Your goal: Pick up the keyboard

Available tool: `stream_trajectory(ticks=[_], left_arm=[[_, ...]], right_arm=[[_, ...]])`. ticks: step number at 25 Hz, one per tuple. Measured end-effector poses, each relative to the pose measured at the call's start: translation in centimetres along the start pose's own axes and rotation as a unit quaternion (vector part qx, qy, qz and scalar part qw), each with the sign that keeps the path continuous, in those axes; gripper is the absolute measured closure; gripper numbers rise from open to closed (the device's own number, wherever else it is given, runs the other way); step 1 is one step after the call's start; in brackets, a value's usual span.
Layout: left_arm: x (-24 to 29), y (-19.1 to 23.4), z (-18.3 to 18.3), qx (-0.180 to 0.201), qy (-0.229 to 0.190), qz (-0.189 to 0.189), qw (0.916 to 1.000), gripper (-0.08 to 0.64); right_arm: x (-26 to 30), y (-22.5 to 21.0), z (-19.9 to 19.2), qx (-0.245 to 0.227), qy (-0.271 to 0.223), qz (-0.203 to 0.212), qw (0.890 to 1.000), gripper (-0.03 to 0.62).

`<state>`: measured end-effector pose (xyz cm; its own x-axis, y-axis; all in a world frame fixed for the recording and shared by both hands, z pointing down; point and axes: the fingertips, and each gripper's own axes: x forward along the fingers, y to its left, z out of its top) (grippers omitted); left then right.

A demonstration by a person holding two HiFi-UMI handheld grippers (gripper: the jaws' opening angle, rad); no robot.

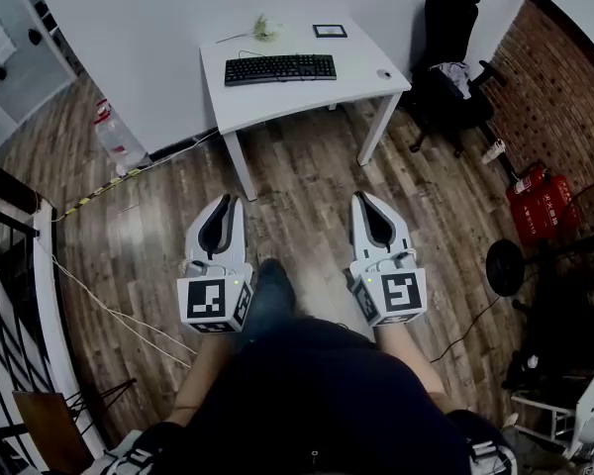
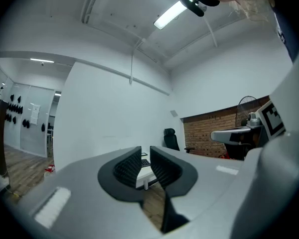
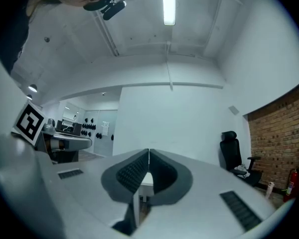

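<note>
A black keyboard (image 1: 280, 68) lies on a small white table (image 1: 277, 102) against the far wall, well ahead of both grippers. My left gripper (image 1: 230, 202) and right gripper (image 1: 361, 198) are held level side by side over the wooden floor, both pointing toward the table. Each is shut with nothing between its jaws. In the left gripper view the left gripper (image 2: 145, 156) has its pads almost touching, and a sliver of the keyboard (image 2: 145, 162) and table (image 2: 145, 174) shows past them. In the right gripper view the right gripper (image 3: 148, 156) has its pads together, with a strip of the table (image 3: 146, 179) below them.
On the table also lie a small dark frame (image 1: 330, 31), a mouse (image 1: 383, 73) and a dried sprig (image 1: 262, 30). A black office chair (image 1: 453, 47) stands right of it by a brick wall. Red extinguishers (image 1: 538, 204) and a fan (image 1: 505, 265) are at right, a railing (image 1: 10, 295) at left.
</note>
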<state>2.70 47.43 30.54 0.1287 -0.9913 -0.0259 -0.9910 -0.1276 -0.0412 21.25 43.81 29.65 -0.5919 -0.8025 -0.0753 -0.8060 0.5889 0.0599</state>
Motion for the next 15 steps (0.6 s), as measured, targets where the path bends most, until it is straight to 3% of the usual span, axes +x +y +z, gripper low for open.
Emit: stream_trajectory(ticks=[2,15], left_arm=[[2.1,1.3,-0.6,-0.007,0.007,-0.005,0.9999,0.449],[19.8,13.0,-2.0,-0.016,0.013,-0.037,0.9991,0.437]], right_arm=[[2.1,-0.4,-0.5,0.004,0.007,-0.001,1.000,0.580],[21.1,-3.6,-2.2,-0.006,0.016,-0.016,1.000,0.579]])
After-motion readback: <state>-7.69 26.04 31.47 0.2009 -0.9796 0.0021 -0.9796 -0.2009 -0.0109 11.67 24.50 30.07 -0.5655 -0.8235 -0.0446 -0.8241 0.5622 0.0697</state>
